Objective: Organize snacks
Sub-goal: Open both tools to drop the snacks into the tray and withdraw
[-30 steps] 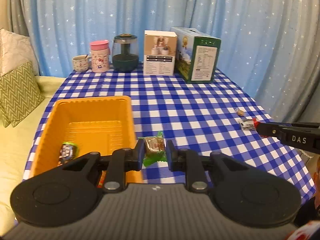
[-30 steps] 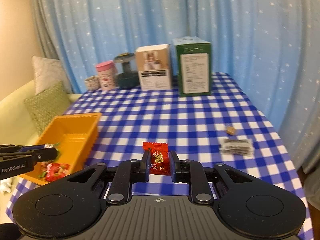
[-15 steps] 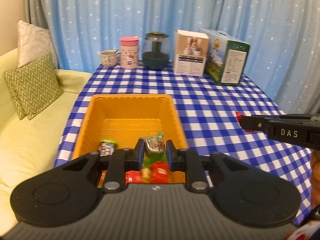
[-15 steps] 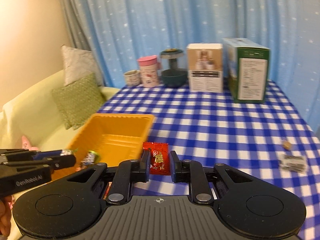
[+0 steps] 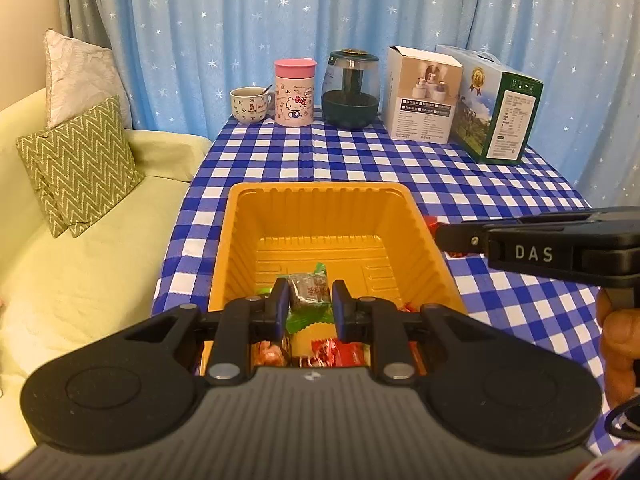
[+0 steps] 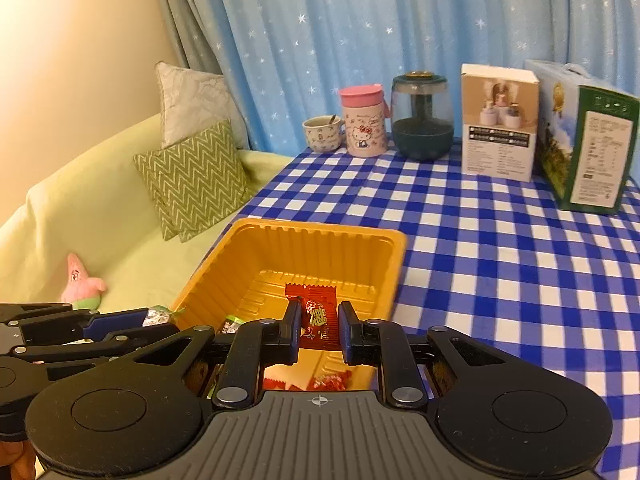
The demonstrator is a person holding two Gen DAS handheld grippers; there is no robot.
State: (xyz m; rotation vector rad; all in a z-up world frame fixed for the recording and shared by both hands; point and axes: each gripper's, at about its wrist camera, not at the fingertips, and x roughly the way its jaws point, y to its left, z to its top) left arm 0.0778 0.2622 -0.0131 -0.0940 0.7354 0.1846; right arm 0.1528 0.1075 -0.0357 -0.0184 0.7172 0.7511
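Observation:
An orange plastic tray (image 5: 320,208) (image 6: 320,240) sits on the blue checked table near its left edge, with several wrapped snacks in its near end. My left gripper (image 5: 306,306) hangs over the tray's near part, shut on a brown snack in a green wrapper (image 5: 309,291). My right gripper (image 6: 319,326) is over the same tray, shut on a red snack packet (image 6: 316,312). In the left wrist view the right gripper (image 5: 440,236) reaches in from the right, at the tray's right rim. In the right wrist view the left gripper (image 6: 136,320) shows at the lower left.
At the table's far edge stand a cup (image 5: 249,105), a pink-lidded tumbler (image 5: 295,93), a dark glass jar (image 5: 351,90), a white box (image 5: 422,94) and a green box (image 5: 500,114). A pale green sofa (image 5: 80,272) with cushions lies left. A pink plush toy (image 6: 82,282) lies on it.
Both grippers have swung left, each carrying its snack, from over the checked table to above the orange tray. The right gripper has closed in beside the left one.

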